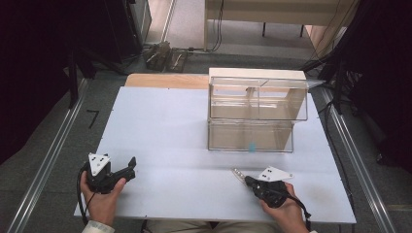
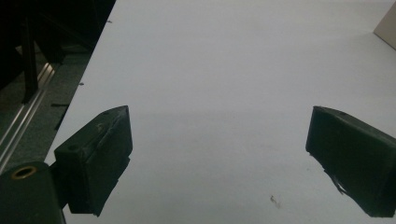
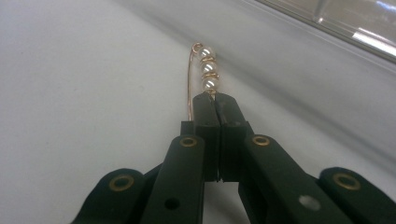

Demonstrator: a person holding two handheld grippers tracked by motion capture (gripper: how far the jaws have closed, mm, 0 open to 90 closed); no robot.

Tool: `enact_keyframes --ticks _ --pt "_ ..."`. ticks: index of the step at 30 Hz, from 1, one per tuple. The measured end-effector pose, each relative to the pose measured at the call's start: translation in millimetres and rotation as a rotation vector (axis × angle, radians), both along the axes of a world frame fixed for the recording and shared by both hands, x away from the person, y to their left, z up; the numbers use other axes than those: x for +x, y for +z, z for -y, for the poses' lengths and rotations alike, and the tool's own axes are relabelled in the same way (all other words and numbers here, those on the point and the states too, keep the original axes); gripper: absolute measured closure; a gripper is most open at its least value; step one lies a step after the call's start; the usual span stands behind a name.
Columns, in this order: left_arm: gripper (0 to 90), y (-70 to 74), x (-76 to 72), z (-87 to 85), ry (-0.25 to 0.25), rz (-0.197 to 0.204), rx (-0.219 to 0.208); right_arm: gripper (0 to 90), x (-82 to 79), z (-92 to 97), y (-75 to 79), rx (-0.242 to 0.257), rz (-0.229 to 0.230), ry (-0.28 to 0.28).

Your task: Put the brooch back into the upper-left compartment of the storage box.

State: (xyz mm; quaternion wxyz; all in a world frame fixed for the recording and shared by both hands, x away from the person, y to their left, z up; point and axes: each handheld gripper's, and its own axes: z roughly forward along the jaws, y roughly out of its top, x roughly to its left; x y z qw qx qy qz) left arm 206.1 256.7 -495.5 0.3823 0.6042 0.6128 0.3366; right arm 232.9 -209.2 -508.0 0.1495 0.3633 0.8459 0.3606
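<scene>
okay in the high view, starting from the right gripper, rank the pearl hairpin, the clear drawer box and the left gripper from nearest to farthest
1. Pearl hairpin: clamped in the right gripper, sticking out up-left of it.
2. Clear drawer box: straight beyond it, at the table's far right.
3. Left gripper: across the table's near edge, far to the left, jaws open.

— What sits in the right gripper [image 3: 215, 97]?

— A pearl pin [image 3: 207, 70]: three pearls in a row, wound with gold wire, with a thin gold wire curving down at their nine o'clock side.

— How do the jaws stand?

— Pressed together on the pin's lower end; it sticks out toward twelve o'clock.

— And around it?

— A pale table [image 3: 70, 84] beneath, and a clear box [image 3: 355, 28] edge at two o'clock.
</scene>
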Motion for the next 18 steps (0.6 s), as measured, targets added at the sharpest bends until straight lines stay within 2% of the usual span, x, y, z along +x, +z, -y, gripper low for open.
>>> enact_keyframes --ticks 1,18 --pt "6.5 -0.1 0.0 0.0 0.0 0.0 0.0 87.1 -1.5 -2.2 1.3 0.0 0.014 0.009" --pt "6.5 -0.1 -0.1 -0.1 0.002 0.0 0.0 87.4 -4.1 3.5 11.4 0.044 0.051 0.009"
